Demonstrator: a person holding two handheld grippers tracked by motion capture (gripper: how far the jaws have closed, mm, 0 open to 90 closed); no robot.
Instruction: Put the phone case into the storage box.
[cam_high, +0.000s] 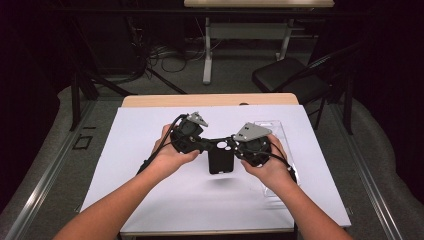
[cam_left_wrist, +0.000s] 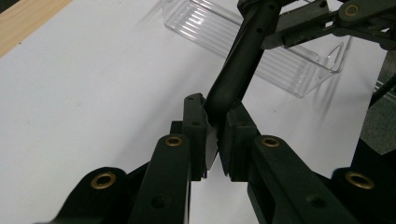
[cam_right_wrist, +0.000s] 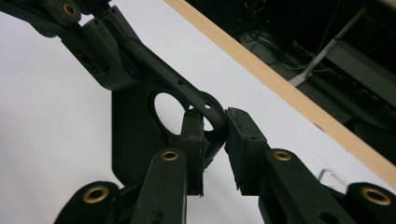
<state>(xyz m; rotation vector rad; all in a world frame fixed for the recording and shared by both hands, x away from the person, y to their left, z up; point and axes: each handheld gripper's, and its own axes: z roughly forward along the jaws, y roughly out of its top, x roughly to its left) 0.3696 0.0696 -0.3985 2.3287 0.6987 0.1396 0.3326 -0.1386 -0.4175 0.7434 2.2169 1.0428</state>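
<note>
A: How do the left tongs (cam_left_wrist: 212, 140) stand?

B: Closed on the upper left corner of the black phone case (cam_high: 220, 157). In the left gripper view the two pads pinch its thin edge, and the case runs up and away from them.

A: And the right tongs (cam_right_wrist: 215, 140)?

B: They sit at the opposite upper corner, by the round camera cut-out. In the right gripper view one pad is inside the hole and the other outside the rim, so the rim lies between them. The inner pad touches it; on the outer side a thin gap seems to remain, so I cannot tell whether they pinch yet.

A: Where is the case itself?

B: Lifted off the worktop (cam_high: 140, 150), hanging between the two tongs with its long side downward. In the high view its shadow falls on the white surface just below it.

A: The hands?

B: The left hand (cam_high: 170, 152) and the right hand (cam_high: 270, 162) each wrap a gripper body, forearms coming in from the near edge, the tongs pointing toward each other.

A: Anything else nearby?

B: A clear plastic tray (cam_left_wrist: 261, 51) lies on the worktop behind and beside the right hand. Farther off, beyond the wooden edge, a black folding chair (cam_high: 295, 77) stands on the floor.
</note>
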